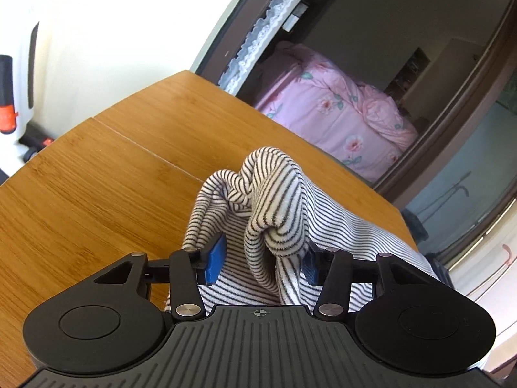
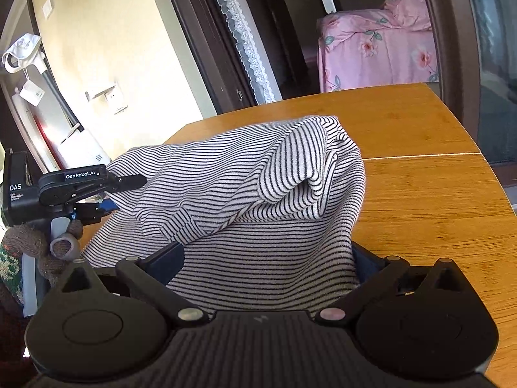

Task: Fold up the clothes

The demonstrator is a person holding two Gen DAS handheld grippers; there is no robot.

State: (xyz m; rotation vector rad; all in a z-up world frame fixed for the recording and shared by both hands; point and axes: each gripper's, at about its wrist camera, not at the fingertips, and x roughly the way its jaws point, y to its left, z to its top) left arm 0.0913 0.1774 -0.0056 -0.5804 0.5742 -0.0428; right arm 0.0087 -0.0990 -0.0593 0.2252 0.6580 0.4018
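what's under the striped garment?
Wooden table shows around the striped garment; whatever lies beneath the cloth is covered. Left tool and right tool have cloth between their fingers.

White garment (image 1: 278,194) with thin dark stripes; honey-brown wooden table (image 1: 97,194); pink floral bedding (image 1: 339,113).

From my remote station I see a wooden counter (image 2: 420,194) made of two bamboo-grain panels joined at a pale seam. Direct sunlight falls across its surface. At 12 o'clock in the right wrist view, a dark-framed doorway (image 2: 200,48) edged with a white lace curtain (image 2: 245,42) opens onto a dim room. Inside it stands a bed with a pink floral quilt (image 2: 378,48). At 10 o'clock, a cream wall (image 2: 106,32) carries a switch plate (image 2: 47,8).
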